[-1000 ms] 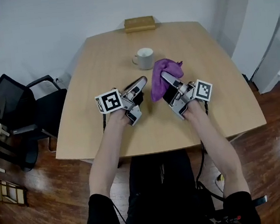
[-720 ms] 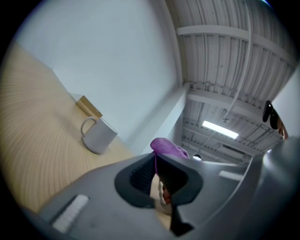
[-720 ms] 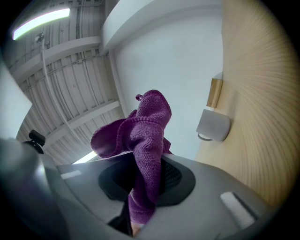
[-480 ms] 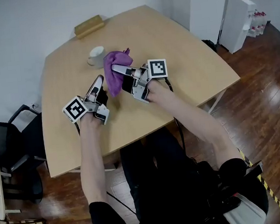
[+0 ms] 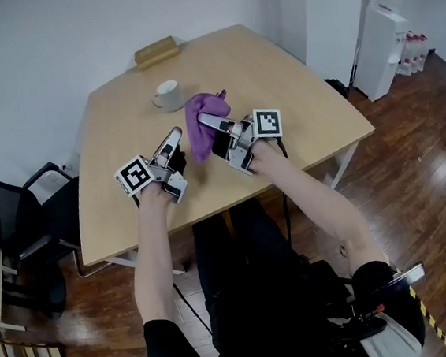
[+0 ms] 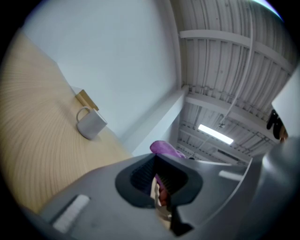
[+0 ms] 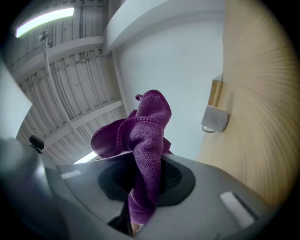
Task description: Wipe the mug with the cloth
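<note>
A white mug point(image 5: 168, 95) stands upright on the wooden table point(image 5: 292, 79), toward its far side; it also shows as the mug point(image 6: 91, 123) in the left gripper view and the mug point(image 7: 214, 118) in the right gripper view. My right gripper point(image 5: 203, 121) is shut on a purple cloth point(image 5: 201, 120), which hangs bunched from its jaws in the air, short of the mug; the cloth point(image 7: 140, 140) fills the right gripper view. My left gripper point(image 5: 174, 134) is shut with nothing in it, beside the cloth's left edge. Both grippers point upward, away from the tabletop.
A tan wooden block point(image 5: 156, 51) lies at the table's far edge behind the mug. A black office chair point(image 5: 22, 226) stands left of the table. White shelving point(image 5: 386, 34) stands at the right over the wooden floor.
Both grippers have risen a little above the table, the right one still carrying the cloth. The head camera has swung, so the table now sits slanted in view.
</note>
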